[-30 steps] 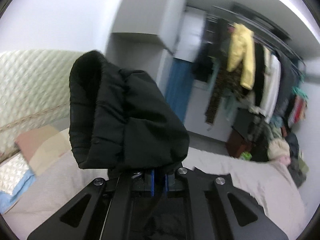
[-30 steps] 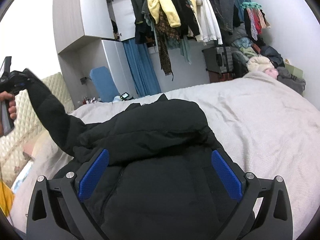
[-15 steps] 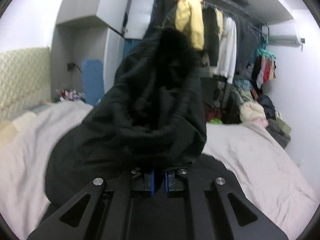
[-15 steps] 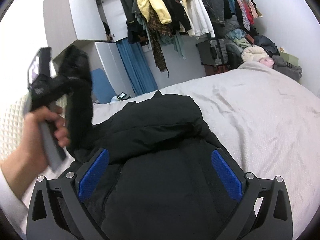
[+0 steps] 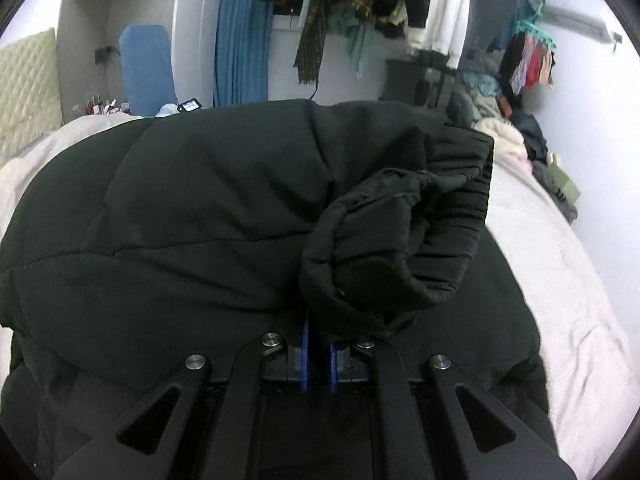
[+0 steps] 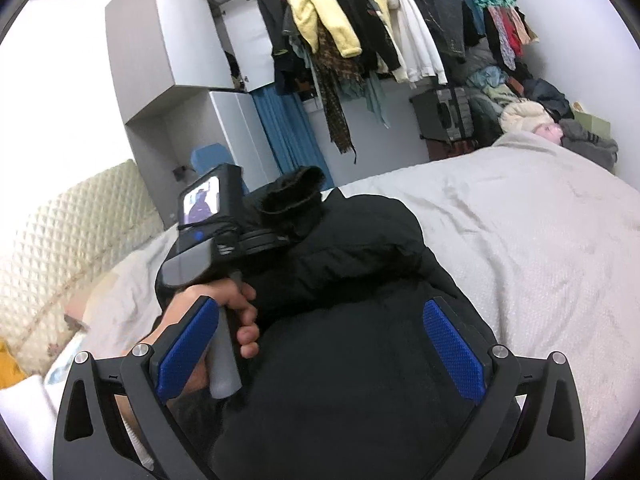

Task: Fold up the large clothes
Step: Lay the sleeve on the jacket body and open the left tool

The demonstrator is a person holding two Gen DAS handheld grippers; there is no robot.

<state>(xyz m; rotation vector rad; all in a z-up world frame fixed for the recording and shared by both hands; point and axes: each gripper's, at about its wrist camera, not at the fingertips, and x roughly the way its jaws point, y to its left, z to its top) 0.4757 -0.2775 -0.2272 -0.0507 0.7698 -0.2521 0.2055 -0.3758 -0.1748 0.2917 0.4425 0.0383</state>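
A black padded jacket (image 6: 360, 320) lies spread on the pale bed cover (image 6: 540, 240). My left gripper (image 5: 318, 356) is shut on the jacket's sleeve near its ribbed cuff (image 5: 452, 232), and the sleeve is bunched over the jacket body (image 5: 180, 220). In the right wrist view a hand (image 6: 224, 308) holds the left gripper (image 6: 280, 232) low over the jacket, the cuff (image 6: 296, 196) sticking up from it. My right gripper (image 6: 320, 352) stands open above the jacket's near part, its blue pads (image 6: 454, 348) wide apart with nothing pressed between them.
A rail of hanging clothes (image 6: 360, 40) runs along the far wall, with a pile of clothes (image 6: 540, 116) at the bed's far right corner. A quilted headboard (image 6: 68, 224) stands at the left. White cupboards (image 6: 160, 40) and a blue curtain (image 6: 288, 128) are behind the bed.
The left gripper has swung from high at the left down and across over the jacket body, carrying the sleeve with it. The right gripper has stayed put, open.
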